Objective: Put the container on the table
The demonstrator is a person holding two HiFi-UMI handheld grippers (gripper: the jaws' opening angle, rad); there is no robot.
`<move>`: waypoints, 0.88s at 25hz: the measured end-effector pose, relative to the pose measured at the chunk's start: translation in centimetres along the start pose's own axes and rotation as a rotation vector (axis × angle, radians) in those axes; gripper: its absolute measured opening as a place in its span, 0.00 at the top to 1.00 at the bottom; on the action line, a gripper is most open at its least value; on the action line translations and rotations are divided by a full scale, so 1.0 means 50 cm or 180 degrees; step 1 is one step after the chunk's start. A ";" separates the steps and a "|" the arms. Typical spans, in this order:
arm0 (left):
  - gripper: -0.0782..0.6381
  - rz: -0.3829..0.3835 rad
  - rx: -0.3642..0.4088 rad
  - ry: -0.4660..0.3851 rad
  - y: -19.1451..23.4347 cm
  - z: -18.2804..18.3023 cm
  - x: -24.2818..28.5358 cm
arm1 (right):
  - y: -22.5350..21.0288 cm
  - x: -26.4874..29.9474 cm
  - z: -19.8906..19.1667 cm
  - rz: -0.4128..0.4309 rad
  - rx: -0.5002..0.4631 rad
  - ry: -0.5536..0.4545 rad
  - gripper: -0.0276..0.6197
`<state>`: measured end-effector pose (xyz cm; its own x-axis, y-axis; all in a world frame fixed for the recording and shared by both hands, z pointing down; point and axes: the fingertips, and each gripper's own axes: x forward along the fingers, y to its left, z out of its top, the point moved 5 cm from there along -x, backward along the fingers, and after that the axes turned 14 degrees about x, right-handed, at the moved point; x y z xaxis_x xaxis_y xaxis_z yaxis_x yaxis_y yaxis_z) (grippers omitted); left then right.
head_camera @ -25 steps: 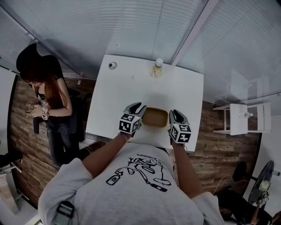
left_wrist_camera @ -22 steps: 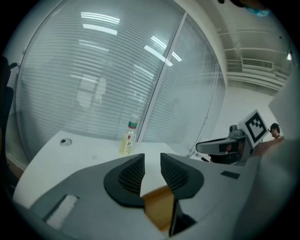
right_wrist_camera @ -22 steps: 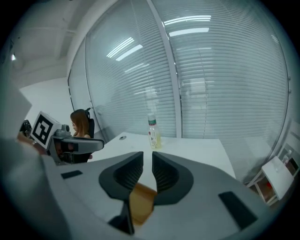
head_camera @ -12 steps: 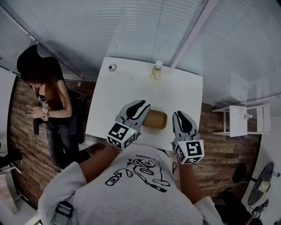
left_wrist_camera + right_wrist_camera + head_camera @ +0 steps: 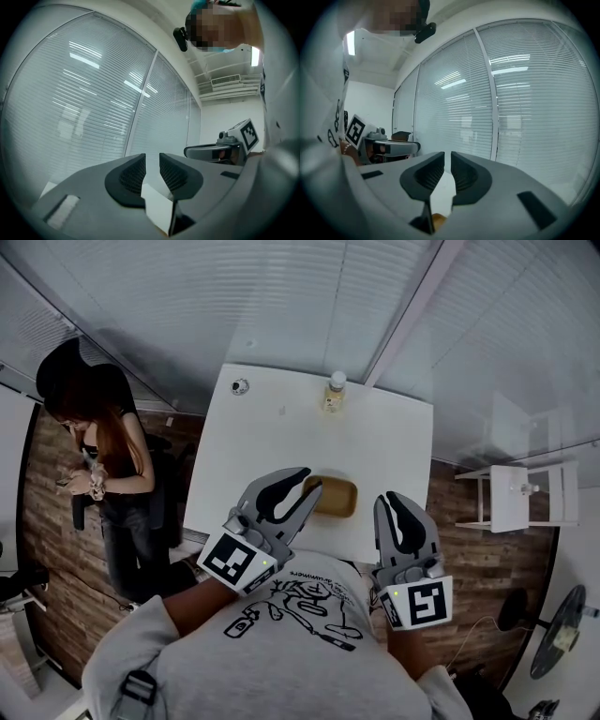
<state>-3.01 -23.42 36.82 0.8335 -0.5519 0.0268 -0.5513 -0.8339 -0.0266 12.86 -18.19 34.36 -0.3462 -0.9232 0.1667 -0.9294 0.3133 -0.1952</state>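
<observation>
The tan, shallow container (image 5: 331, 497) sits on the white table (image 5: 272, 437) near its front edge. Both grippers are lifted off it and point level. My left gripper (image 5: 312, 479) hangs above the container's left end. In the left gripper view the left gripper (image 5: 152, 157) shows a small gap with nothing between the pads; its jaws have just been closing. My right gripper (image 5: 389, 499) is raised to the container's right. In the right gripper view the right gripper (image 5: 447, 154) shows only a thin slit and holds nothing. A brown sliver of the container (image 5: 438, 219) shows below it.
A small bottle (image 5: 335, 390) and a small round object (image 5: 241, 384) stand at the table's far edge. A person (image 5: 103, 446) stands left of the table. A white stool (image 5: 511, 493) is on the right. A blind-covered glass wall (image 5: 93, 103) lies ahead.
Both grippers have risen from either side of the container towards the head camera and now look larger. The container stays in place on the table.
</observation>
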 end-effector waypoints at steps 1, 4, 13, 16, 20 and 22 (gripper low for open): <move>0.76 0.0006 0.0001 -0.0017 0.001 0.007 -0.002 | 0.004 -0.002 0.008 0.0004 -0.0012 -0.0015 0.90; 0.76 0.0042 0.0021 -0.0059 0.001 0.022 -0.006 | 0.011 -0.002 0.020 0.0002 -0.0032 -0.0039 0.90; 0.76 0.0063 0.0034 -0.0074 0.006 0.024 -0.003 | 0.013 0.008 0.022 0.0016 0.0009 -0.0033 0.90; 0.76 0.0059 0.0036 -0.0059 0.004 0.022 -0.004 | 0.012 0.008 0.020 0.0010 0.0007 -0.0024 0.90; 0.76 0.0053 0.0028 -0.0059 0.005 0.022 -0.005 | 0.013 0.009 0.021 0.0006 0.0005 -0.0021 0.90; 0.76 0.0049 0.0019 -0.0055 0.006 0.022 -0.004 | 0.013 0.010 0.023 0.0008 0.0005 -0.0022 0.90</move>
<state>-3.29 -23.54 35.72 0.8255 -0.5643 0.0091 -0.5638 -0.8253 -0.0328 12.24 -18.69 33.22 -0.3476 -0.9240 0.1595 -0.9283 0.3152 -0.1971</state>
